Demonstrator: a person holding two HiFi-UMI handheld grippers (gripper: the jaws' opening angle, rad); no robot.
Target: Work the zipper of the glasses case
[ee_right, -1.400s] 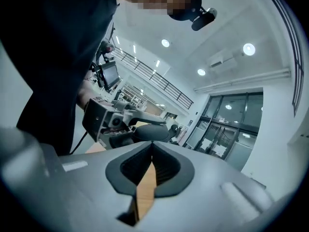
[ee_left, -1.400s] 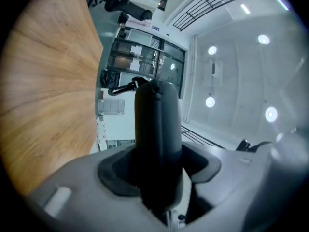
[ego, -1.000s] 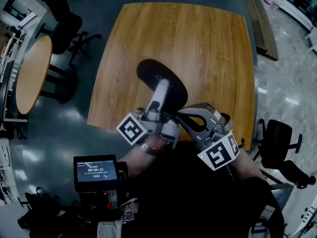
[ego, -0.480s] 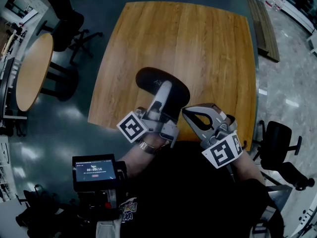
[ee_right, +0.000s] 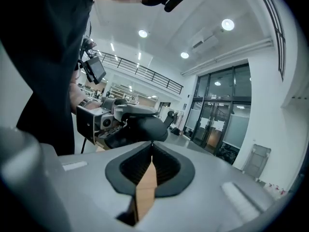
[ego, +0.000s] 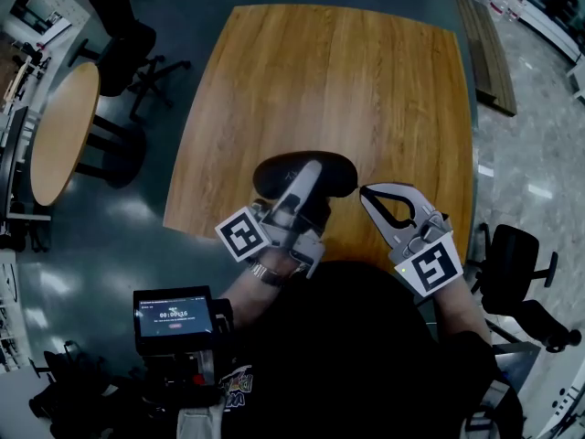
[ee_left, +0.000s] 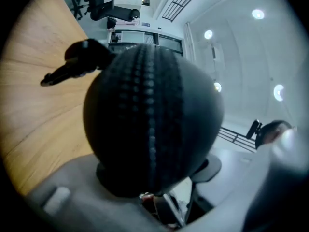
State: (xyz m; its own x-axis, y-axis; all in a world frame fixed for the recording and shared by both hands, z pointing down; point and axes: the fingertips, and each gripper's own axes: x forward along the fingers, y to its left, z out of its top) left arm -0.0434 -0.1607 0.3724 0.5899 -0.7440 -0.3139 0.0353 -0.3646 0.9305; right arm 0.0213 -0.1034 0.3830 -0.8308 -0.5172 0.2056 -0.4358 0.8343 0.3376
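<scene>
The black oval glasses case (ego: 288, 174) hangs just over the near edge of the wooden table (ego: 347, 90), and my left gripper (ego: 309, 181) is shut on it, one grey finger lying across its top. In the left gripper view the case (ee_left: 152, 95) fills the middle, its zipper teeth running down the centre between the grey fingers (ee_left: 58, 197). My right gripper (ego: 366, 191) is shut and empty, a short way right of the case and clear of it. In the right gripper view its closed jaws (ee_right: 151, 148) point at the case (ee_right: 140, 128).
A round table (ego: 59, 135) and office chairs (ego: 123, 44) stand on the floor at the left. Another chair (ego: 516, 263) is at the right and a bench (ego: 484, 44) at the back right. A small screen device (ego: 175, 316) sits at my chest.
My right gripper has drawn away from the case to the right. The case, held by the left gripper, has sunk toward the table's near edge and turned from slanted to nearly crosswise.
</scene>
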